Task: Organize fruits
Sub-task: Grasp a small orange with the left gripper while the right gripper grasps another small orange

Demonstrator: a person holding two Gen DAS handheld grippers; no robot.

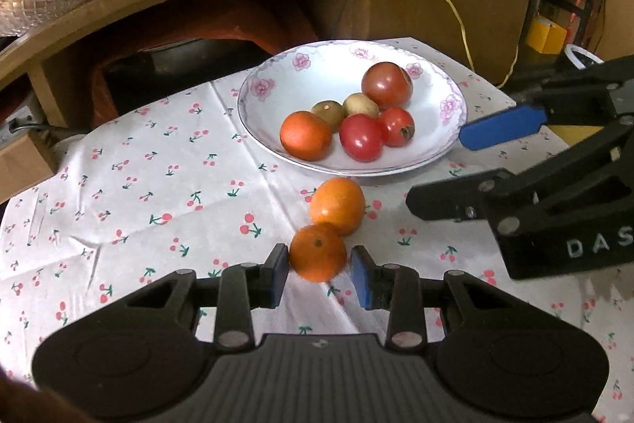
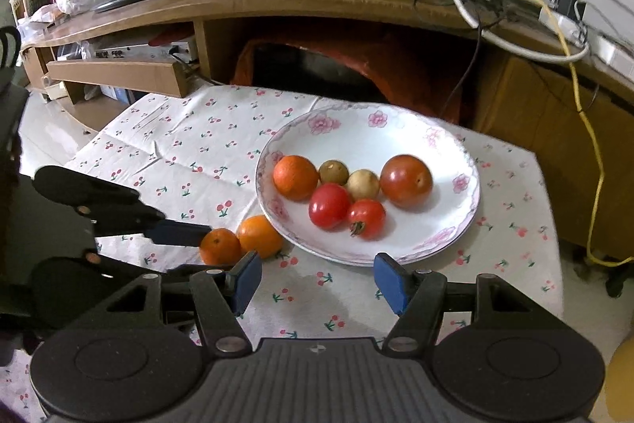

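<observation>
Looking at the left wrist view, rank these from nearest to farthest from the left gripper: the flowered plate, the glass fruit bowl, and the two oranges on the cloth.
From the left gripper:
1. Near orange, between its fingers.
2. Second orange, just behind the first.
3. Flowered plate, farther ahead, mid-table.
4. Glass fruit bowl, up on the shelf, far left.

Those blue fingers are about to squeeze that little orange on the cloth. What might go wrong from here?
The near orange sits between the left gripper fingers but touches the second orange behind it. Closing or lifting may nudge that one so it rolls across the tablecloth.

The fruit is round, and the pads look set slightly low on it, so it may squirt out.

The plate already holds six fruits; a dropped orange might knock them about.
</observation>
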